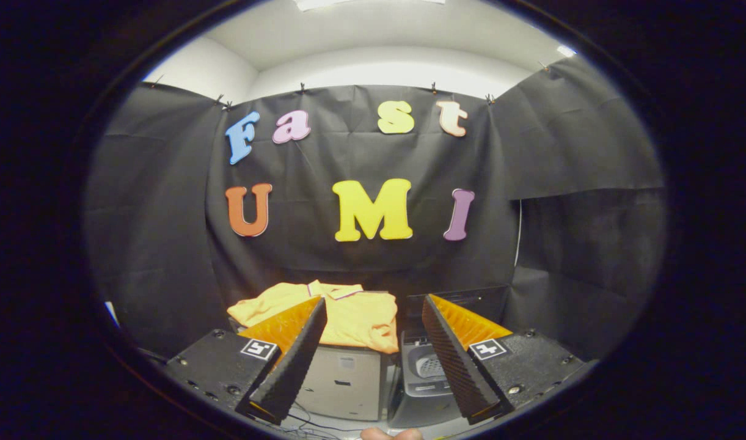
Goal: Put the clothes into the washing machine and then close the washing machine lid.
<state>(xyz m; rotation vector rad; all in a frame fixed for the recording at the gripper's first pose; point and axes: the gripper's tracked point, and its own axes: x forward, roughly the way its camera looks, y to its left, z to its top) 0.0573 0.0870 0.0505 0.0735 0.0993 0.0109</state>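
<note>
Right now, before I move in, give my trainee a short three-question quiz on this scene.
1. True or false: the gripper is shut on the yellow shirt.
2. Where does the shirt lie? A) on the grey box B) inside the washing machine C) on the floor
3. The washing machine stands beside the box, behind which finger?

Key: 1 false, the fingers are open and hold nothing; 2 A; 3 the right finger.

Claw-mounted fisheye (373, 321) looks level toward the booth wall (360, 269) — mid-distance.
</note>
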